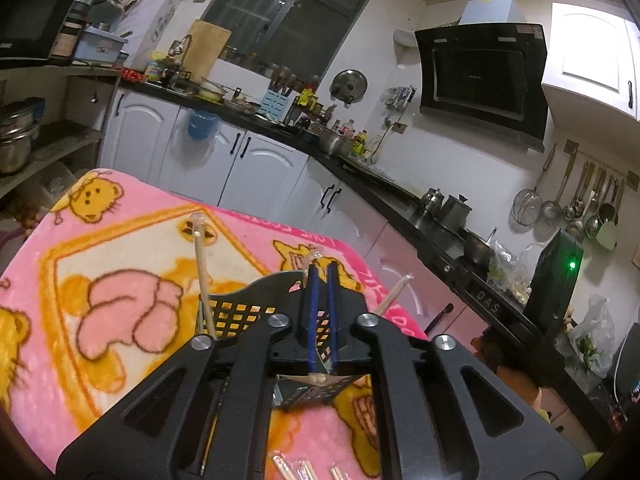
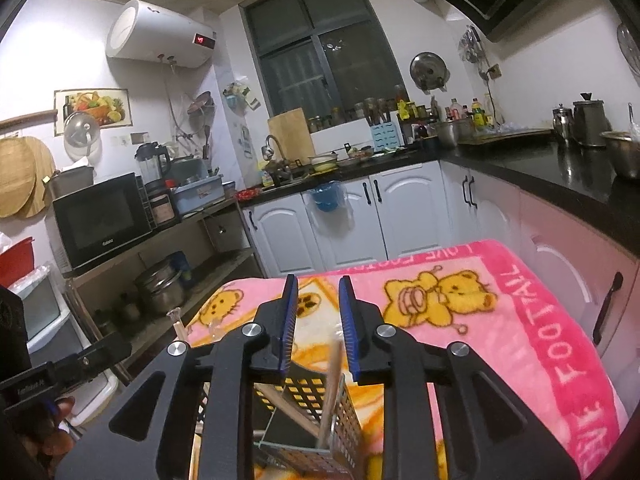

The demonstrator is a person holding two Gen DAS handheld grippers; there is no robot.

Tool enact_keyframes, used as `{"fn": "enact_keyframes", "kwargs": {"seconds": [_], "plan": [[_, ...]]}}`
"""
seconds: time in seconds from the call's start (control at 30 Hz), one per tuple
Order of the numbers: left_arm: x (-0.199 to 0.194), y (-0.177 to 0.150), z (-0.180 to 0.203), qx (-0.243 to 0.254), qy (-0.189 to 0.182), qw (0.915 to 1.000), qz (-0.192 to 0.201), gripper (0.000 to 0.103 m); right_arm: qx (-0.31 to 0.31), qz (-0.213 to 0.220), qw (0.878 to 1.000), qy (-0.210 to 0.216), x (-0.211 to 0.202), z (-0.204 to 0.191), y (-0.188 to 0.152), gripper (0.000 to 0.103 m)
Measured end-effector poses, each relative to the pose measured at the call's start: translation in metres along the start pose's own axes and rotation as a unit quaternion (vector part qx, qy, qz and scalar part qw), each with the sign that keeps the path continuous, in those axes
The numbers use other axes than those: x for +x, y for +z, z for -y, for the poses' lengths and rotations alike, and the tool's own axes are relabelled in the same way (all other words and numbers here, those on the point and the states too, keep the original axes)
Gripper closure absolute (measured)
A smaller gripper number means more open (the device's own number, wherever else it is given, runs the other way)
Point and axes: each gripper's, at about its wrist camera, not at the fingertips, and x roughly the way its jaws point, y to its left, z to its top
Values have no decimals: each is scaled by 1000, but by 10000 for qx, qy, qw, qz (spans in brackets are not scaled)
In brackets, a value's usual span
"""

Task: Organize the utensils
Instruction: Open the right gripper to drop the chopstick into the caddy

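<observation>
Between right gripper (image 2: 318, 300) spread jaws, chopstick (image 2: 331, 380) loose above black basket (image 2: 316, 396).

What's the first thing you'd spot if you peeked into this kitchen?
The bright pink blanket with yellow cartoon bears, spread over the table in front. On it stands a black holed basket with wooden chopsticks poking out. Behind, white cupboards run under a cluttered black counter.
</observation>
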Motion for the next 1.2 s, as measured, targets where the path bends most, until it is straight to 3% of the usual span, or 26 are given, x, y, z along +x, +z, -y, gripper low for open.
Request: {"fn": "enact_keyframes", "kwargs": {"seconds": [0.17, 0.8, 1.2], "plan": [[-2, -2, -2, -43, 20, 10000, -22, 91, -7, -86, 9999, -75, -6, 2, -5, 77], [-23, -15, -17, -210, 266, 9994, -89, 52, -74, -777, 9968, -179, -20, 7, -38, 66], [-32, -33, -27, -137, 481, 9982, -328, 45, -247, -1107, 9935, -115, -33, 3, -62, 62]]}}
